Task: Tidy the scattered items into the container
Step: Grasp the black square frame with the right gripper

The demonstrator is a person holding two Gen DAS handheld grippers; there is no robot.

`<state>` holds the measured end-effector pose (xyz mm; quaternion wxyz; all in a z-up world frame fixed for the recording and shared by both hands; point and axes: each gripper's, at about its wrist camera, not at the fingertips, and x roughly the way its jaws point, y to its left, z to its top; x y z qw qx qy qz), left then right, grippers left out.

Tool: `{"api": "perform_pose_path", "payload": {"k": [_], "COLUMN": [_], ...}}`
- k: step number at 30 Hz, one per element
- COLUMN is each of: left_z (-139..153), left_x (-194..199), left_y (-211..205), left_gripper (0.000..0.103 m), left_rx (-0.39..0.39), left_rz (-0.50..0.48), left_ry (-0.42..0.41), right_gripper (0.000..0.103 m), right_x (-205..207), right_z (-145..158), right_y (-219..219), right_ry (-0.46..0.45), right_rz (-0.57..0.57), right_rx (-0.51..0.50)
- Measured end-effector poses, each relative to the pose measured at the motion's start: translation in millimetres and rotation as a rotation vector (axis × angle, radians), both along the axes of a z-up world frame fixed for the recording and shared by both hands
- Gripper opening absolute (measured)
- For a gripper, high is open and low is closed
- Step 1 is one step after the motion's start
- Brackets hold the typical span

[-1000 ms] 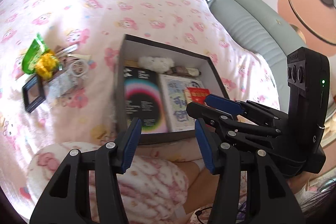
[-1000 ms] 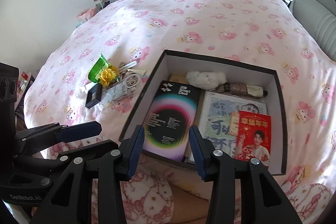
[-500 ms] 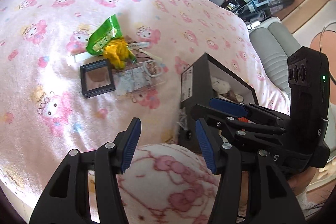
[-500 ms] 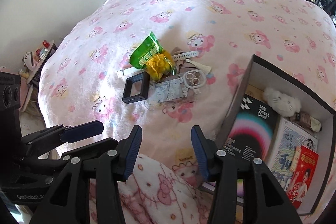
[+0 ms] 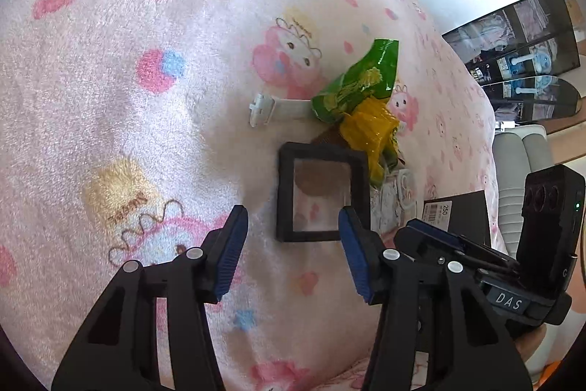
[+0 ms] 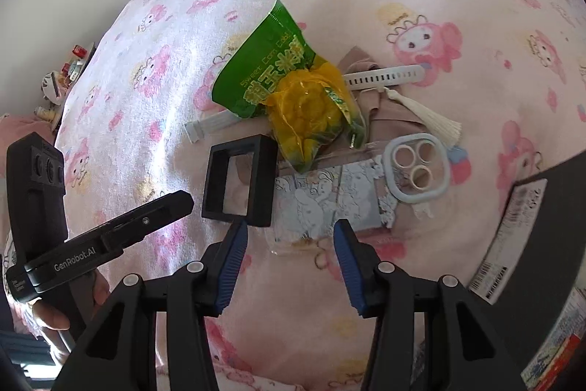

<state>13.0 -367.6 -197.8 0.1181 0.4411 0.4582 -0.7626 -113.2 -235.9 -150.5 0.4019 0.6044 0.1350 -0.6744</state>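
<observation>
Left wrist view: the left claw (image 5: 291,244) hangs wide open and empty over the pink cartoon-print bed cover (image 5: 110,79), its blue pads framing the lower edge of the black square frame (image 5: 320,191) at centre frame. Just above the frame, the white strap (image 5: 278,107) pokes out from under the green snack packet (image 5: 360,85), with the yellow wrapper (image 5: 370,129) crumpled between packet and frame. At lower right the right-hand tool crosses in front, and behind it only one dark corner of the box (image 5: 465,213) shows, its label reading 250.

Right wrist view: the left tool's tip reaches in from the left edge, just beside the black frame's (image 6: 240,180) left side. The right claw (image 6: 289,257) is also spread wide, holding nothing, hovering low centre over a clear sleeve with a printed card (image 6: 333,200). This camera reveals more of the pile: the packet (image 6: 263,68) lettered "Sweet Corn", the yellow wrapper (image 6: 306,109) on top of it, the full strap (image 6: 384,76), a cream tassel (image 6: 436,120), a beige cloth (image 6: 392,109) beneath, and a pale blue camera-lens cover (image 6: 417,171). The box's outer wall (image 6: 542,229) fills the right edge; its inside stays hidden.
</observation>
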Motion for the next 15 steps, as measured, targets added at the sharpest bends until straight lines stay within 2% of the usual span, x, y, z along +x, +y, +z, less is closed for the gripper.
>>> {"api": "perform_pose_path", "payload": {"k": [6, 8, 10, 11, 12, 15], "left_z": [-26.7, -34.8, -35.6, -32.2, -26.0, 0.0], "left_x": [-13.6, -17.9, -20.3, -20.8, -20.3, -16.8], "left_y": [-7.7, -11.2, -10.4, -8.0, -4.5, 8.2], "left_gripper": [0.05, 0.05, 0.04, 0.03, 0.028, 0.024], "left_rx": [0.062, 0.089, 0.112, 0.114, 0.094, 0.036], "left_rz": [0.001, 0.006, -0.005, -0.02, -0.032, -0.077], "left_ry": [0.018, 0.019, 0.022, 0.026, 0.025, 0.042], "right_gripper": [0.045, 0.04, 0.024, 0.021, 0.017, 0.016], "right_x": [-5.8, -7.6, -5.9, -3.6, -0.8, 6.5], "right_z": [-27.3, -33.4, -35.3, -34.5, -33.0, -20.1], "right_y": [-22.2, -26.5, -30.6, -31.8, -31.8, -22.5], "right_ry": [-0.045, -0.066, -0.067, -0.082, -0.096, -0.051], "right_rz": [0.013, 0.009, 0.021, 0.036, 0.049, 0.052], "right_rx": [0.014, 0.006, 0.012, -0.001, -0.013, -0.01]}}
